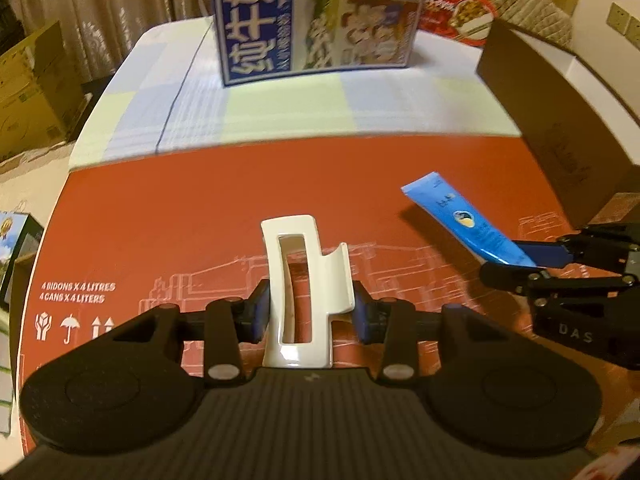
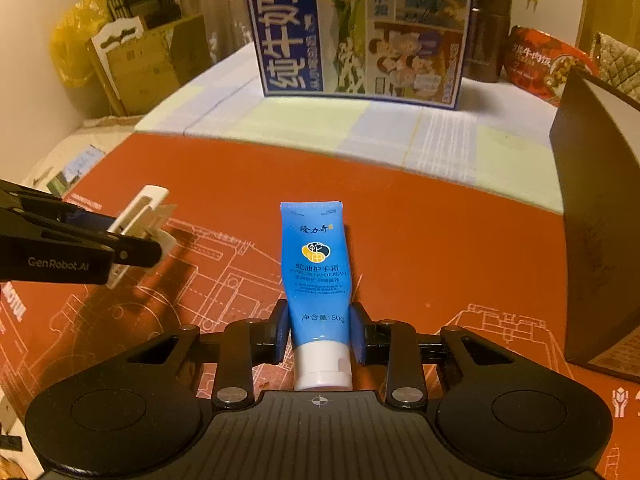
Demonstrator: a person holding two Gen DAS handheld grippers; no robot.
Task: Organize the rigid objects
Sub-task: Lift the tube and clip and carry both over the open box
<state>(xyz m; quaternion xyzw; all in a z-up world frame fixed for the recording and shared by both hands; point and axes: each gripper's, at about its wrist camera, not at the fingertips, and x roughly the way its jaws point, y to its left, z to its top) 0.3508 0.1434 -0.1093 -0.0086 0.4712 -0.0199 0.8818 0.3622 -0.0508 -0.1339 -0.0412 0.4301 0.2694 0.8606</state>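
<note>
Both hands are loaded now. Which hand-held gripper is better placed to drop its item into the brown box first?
Probably the right hand-held gripper. It holds the blue hand cream tube, and the brown box stands just to its right. The left hand-held gripper, holding the white hair clip, would have to cross over.

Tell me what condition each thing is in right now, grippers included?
left gripper: shut on the white hair claw
white hair claw: held, lifted off the red sheet
right gripper: shut on the blue hand cream tube
blue hand cream tube: held near its white cap, capped
milk carton box: standing upright on the checked cloth
brown box: standing at the right; whether open, cannot tell
</note>
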